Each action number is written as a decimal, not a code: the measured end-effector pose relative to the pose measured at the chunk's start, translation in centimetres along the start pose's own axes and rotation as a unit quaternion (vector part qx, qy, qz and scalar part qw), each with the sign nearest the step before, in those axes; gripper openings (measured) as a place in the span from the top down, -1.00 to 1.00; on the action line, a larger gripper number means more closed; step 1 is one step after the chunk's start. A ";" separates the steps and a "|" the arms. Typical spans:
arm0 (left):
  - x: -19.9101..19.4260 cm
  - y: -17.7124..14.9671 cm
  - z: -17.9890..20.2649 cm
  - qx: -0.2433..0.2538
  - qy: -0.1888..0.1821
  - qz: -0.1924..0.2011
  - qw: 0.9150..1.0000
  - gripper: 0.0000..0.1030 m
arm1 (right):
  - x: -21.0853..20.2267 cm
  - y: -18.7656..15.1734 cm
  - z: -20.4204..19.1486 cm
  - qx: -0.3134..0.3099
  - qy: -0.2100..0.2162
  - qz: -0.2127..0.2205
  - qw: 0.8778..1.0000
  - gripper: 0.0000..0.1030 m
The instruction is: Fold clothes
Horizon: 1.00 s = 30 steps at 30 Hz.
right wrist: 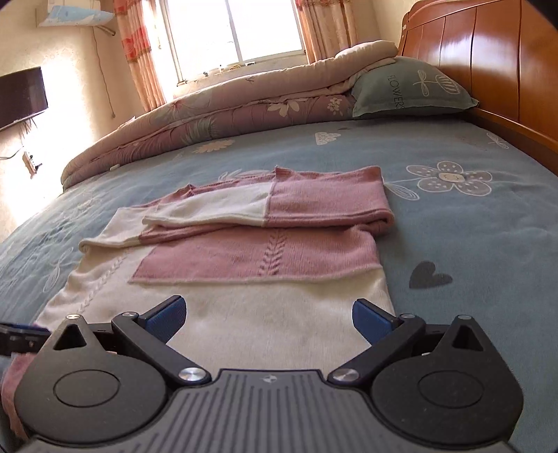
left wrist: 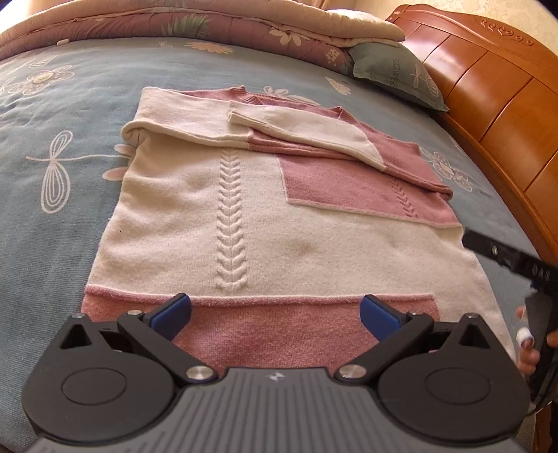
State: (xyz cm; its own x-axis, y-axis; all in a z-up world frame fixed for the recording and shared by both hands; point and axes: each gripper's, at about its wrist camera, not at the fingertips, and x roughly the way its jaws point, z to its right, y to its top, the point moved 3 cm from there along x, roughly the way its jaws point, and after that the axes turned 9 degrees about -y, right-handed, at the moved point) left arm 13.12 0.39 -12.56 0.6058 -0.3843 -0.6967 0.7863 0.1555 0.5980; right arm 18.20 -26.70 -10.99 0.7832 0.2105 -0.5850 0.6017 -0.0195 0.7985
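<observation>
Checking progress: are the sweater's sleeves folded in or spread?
Folded in: both sleeves lie across the sweater chest; the body is still unfolded.

My left wrist camera sits low behind my left claw [left wrist: 275, 313], just above the near pink hem of the sweater [left wrist: 244, 216], looking along the bed [left wrist: 52, 216] toward the headboard [left wrist: 488, 80] at far right. My right wrist camera sits equally low behind my right claw [right wrist: 268, 319], farther right, facing the window [right wrist: 237, 31]. Both views share the sweater, quilt [left wrist: 209, 24], pillow [left wrist: 397, 75] and headboard. My right claw's arm enters the left view's right edge.
</observation>
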 end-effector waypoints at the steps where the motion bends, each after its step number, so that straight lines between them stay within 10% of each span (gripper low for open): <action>1: 0.1 0.1 -0.4 -0.004 -0.001 -0.003 1.000 -0.99 | 1.1 1.0 0.1 0.008 0.002 0.000 1.000 -1.00; 9: 0.3 -0.2 -1.2 -0.004 -0.019 -0.004 1.000 -0.99 | 8.9 3.5 1.3 0.044 -0.012 -0.051 0.998 -1.00; 30: 4.5 8.3 -7.2 -0.032 -0.036 0.062 0.997 -0.98 | -2.3 -5.5 -2.5 -0.061 0.015 -0.102 0.993 -1.00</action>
State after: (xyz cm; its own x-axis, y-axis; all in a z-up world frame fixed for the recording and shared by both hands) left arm 23.31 6.51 -13.58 0.6909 -0.4218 -0.5872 0.7130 0.2630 0.6500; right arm 12.76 -24.65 -13.69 0.6413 0.2277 -0.7327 0.7220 0.1442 0.6767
